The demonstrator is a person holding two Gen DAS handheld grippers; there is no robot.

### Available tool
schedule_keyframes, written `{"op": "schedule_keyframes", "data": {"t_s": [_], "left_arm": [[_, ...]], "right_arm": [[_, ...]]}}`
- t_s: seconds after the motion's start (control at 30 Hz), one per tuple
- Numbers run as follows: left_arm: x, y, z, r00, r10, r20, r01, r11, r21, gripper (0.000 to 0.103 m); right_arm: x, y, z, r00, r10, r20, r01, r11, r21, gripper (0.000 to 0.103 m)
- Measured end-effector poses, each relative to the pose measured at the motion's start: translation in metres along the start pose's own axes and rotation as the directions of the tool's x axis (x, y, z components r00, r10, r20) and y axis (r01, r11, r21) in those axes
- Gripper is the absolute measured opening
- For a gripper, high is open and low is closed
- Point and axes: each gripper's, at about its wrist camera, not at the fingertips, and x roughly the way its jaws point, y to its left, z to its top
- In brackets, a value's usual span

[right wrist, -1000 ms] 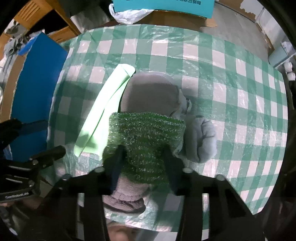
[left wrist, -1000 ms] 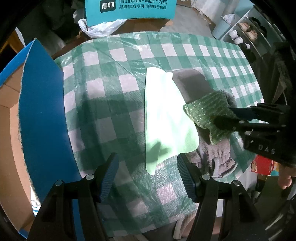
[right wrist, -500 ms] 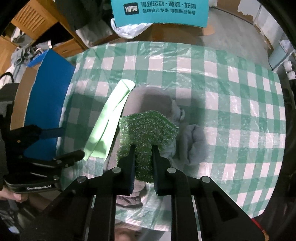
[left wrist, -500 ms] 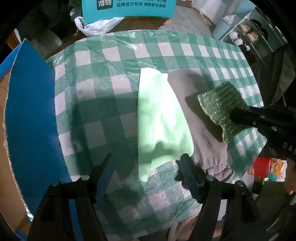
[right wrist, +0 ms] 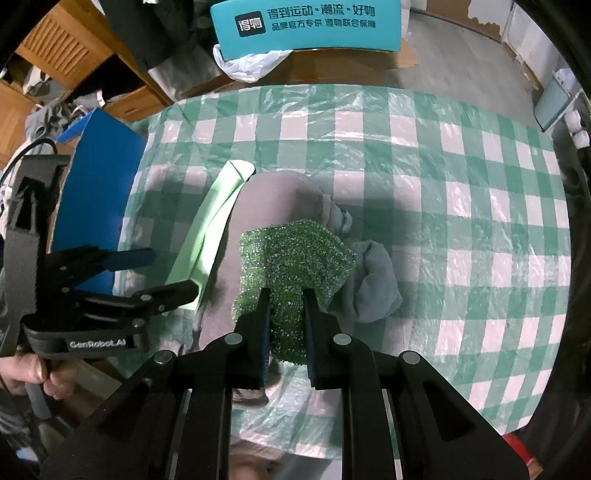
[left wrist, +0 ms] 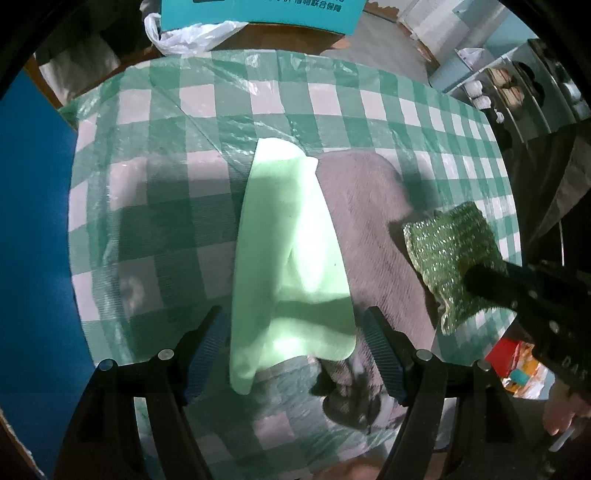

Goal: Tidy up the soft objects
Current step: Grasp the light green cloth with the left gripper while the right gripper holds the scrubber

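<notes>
My right gripper (right wrist: 286, 295) is shut on a sparkly green scrub cloth (right wrist: 295, 258) and holds it lifted above the table; it also shows in the left wrist view (left wrist: 452, 258). Under it lies a grey cloth (left wrist: 369, 229), crumpled at its right end (right wrist: 373, 288). A light green cloth (left wrist: 288, 266) lies folded beside the grey one, partly over it. My left gripper (left wrist: 295, 347) is open and empty, hovering over the near end of the light green cloth.
The round table has a green-and-white checked plastic cover (right wrist: 443, 166). A blue-sided cardboard box (left wrist: 33, 240) stands at the left edge. A teal box (right wrist: 306, 26) and a white plastic bag (right wrist: 251, 66) sit behind the table.
My right gripper shut on the sparkly green cloth and lifted it off the grey cloth. My left gripper drifted closer over the light green cloth.
</notes>
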Motion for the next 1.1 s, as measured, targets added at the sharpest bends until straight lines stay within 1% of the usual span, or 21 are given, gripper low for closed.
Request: {"op": "schedule_keyframes", "data": {"t_s": [0.17,0.2,0.23,0.33,0.37,0.43,0.5,0.53,0.63,0.8,0.87,0.93,1.03,1.1], "left_arm": [[0.008,-0.007,0.001,1.000,0.001,-0.005,0.000,1.000,0.027,0.076],[0.008,-0.008,0.000,1.000,-0.010,-0.003,0.010,0.999,0.038,0.071],[0.008,-0.007,-0.001,1.000,-0.014,-0.002,0.014,0.999,0.046,0.062],[0.006,-0.007,-0.003,1.000,-0.015,-0.008,0.016,0.997,0.069,0.044],[0.005,-0.006,-0.003,1.000,-0.014,-0.005,0.015,0.997,0.075,0.042],[0.004,-0.005,-0.005,1.000,-0.007,0.005,0.006,0.996,0.084,0.031],[0.005,-0.002,-0.005,1.000,0.002,0.001,-0.002,0.996,0.089,0.024],[0.006,0.000,-0.005,1.000,0.013,-0.001,-0.013,0.996,0.088,0.023],[0.005,0.008,-0.005,0.999,0.051,0.007,-0.051,0.995,0.083,0.023],[0.002,0.017,-0.003,0.996,0.087,0.016,-0.088,0.994,0.069,0.024],[0.003,0.020,-0.002,0.996,0.084,0.003,-0.084,0.995,0.053,0.033],[0.001,0.019,-0.003,0.998,0.071,0.003,-0.071,0.996,0.052,0.055],[-0.003,0.011,-0.007,0.997,0.076,0.022,-0.077,0.994,0.076,0.067],[-0.004,0.006,-0.009,0.997,0.078,0.027,-0.081,0.992,0.097,0.071]], "right_arm": [[0.002,-0.004,-0.002,1.000,0.007,-0.008,-0.007,1.000,0.002,0.015],[0.003,-0.004,-0.002,1.000,0.009,-0.010,-0.009,1.000,0.002,0.015],[0.003,-0.004,-0.002,1.000,0.010,-0.012,-0.010,1.000,0.001,0.015],[0.004,-0.004,-0.001,1.000,0.016,-0.014,-0.016,1.000,0.002,0.015],[0.004,-0.003,0.000,1.000,0.018,-0.015,-0.018,1.000,0.001,0.015],[0.004,-0.003,0.000,1.000,0.019,-0.014,-0.019,1.000,-0.001,0.015],[0.004,-0.001,0.001,1.000,0.021,-0.014,-0.021,1.000,-0.005,0.015],[0.005,0.000,0.001,1.000,0.021,-0.014,-0.022,1.000,-0.006,0.015],[0.005,0.002,0.001,1.000,0.022,-0.014,-0.022,1.000,-0.010,0.015],[0.005,0.006,0.001,1.000,0.021,-0.017,-0.021,1.000,-0.014,0.015],[0.005,0.007,0.001,1.000,0.021,-0.019,-0.022,1.000,-0.016,0.015],[0.005,0.008,0.001,1.000,0.022,-0.020,-0.022,1.000,-0.019,0.015],[0.005,0.009,0.001,1.000,0.023,-0.022,-0.023,1.000,-0.020,0.015],[0.005,0.009,0.001,0.999,0.024,-0.022,-0.024,0.999,-0.021,0.015]]}}
